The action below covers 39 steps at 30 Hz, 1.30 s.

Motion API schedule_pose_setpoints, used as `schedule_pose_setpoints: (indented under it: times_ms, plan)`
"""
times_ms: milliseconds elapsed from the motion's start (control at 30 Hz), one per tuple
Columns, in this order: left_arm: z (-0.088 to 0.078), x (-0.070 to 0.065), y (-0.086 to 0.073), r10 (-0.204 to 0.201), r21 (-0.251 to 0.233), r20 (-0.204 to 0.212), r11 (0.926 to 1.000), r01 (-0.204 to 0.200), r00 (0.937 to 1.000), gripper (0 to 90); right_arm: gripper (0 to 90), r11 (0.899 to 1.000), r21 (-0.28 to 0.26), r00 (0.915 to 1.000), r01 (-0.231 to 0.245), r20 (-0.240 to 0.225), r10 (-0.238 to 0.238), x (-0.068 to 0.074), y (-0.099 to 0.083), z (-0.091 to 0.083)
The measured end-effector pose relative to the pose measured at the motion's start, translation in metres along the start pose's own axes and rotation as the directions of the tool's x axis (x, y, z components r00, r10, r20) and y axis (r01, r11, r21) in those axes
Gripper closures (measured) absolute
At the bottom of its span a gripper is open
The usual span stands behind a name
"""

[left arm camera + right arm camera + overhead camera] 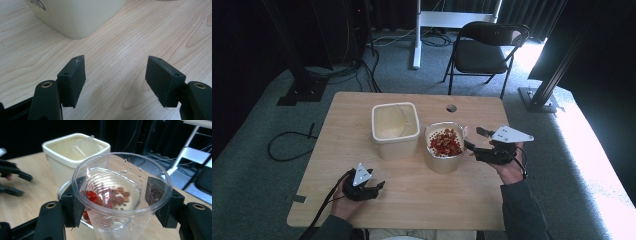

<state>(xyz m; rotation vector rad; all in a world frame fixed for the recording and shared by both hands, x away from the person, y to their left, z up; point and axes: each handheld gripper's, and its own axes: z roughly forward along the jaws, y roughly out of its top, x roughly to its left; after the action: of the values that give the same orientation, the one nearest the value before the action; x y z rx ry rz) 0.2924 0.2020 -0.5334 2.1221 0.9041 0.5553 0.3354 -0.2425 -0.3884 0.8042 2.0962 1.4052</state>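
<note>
**Clear cup held beside the filled bowl**

Pale wood tabletop [412,200] under us, dark curtains and a folding chair [484,50] beyond. Our right claw [117,202] is clamped on a clear plastic cup [120,195], one black pad on each side of its wall just under the rim. Through the cup we see the bowl [444,150] just ahead of and below the claw, holding red and brown bits. Past that bowl, further from the claw and a little to its left, stands the cream square tub [75,152] with a clear plastic piece lying inside.

Our left claw [116,82] rests low over bare wood, jaws apart with nothing between them; the tub's corner [77,17] sits ahead of it to the left, well apart from the pads.

Risks, as we judge them:
- The cup wall is thin and slick; too hard a squeeze could buckle it, too light and it may slip out.
- The cup sits close to the bowl's rim, so a careless swing could knock the bowl and scatter the bits.
- Droplets cling inside the cup; tilting may drip onto the wood.
</note>
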Motion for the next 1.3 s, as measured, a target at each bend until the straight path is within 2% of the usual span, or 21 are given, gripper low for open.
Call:
schedule_pose_setpoints:
  times_ms: [167,300,600,833,867,967,1300]
  plan:
    - [0.0,0.0,0.001,0.003,0.003,0.001,1.0,-0.003,1.0,33.2,33.8,1.0,-0.016,0.9983,-0.008,-0.058,0.007,0.01,0.003,0.0]
    - [0.001,0.0,0.001,0.001,0.001,0.003,1.0,-0.001,1.0,33.2,33.6,1.0,-0.018,0.9951,0.012,-0.098,-0.013,0.023,0.008,0.003]
    - [0.002,0.0,0.003,0.007,0.0,0.004,1.0,-0.007,1.0,33.2,33.4,0.999,-0.03,0.9788,0.024,-0.203,-0.03,0.051,0.022,0.028]
    - [0.002,0.0,0.003,0.007,-0.003,0.006,1.0,-0.007,1.0,33.2,33.4,0.999,-0.043,0.9675,0.033,-0.249,-0.043,0.067,0.034,0.048]
    - [0.002,0.0,0.003,0.007,-0.005,0.006,1.0,-0.007,1.0,33.2,33.4,0.998,-0.048,0.963,0.038,-0.265,-0.049,0.073,0.04,0.056]
    - [0.002,0.0,0.003,0.01,-0.004,0.006,0.9999,-0.01,0.9999,33.2,33.4,0.998,-0.051,0.9584,0.045,-0.28,-0.058,0.079,0.048,0.066]
    - [0.001,0.0,0.003,0.008,-0.007,0.006,0.9999,-0.008,0.9999,33.2,33.5,0.998,-0.06,0.9496,0.013,-0.312,-0.031,0.086,0.063,0.09]
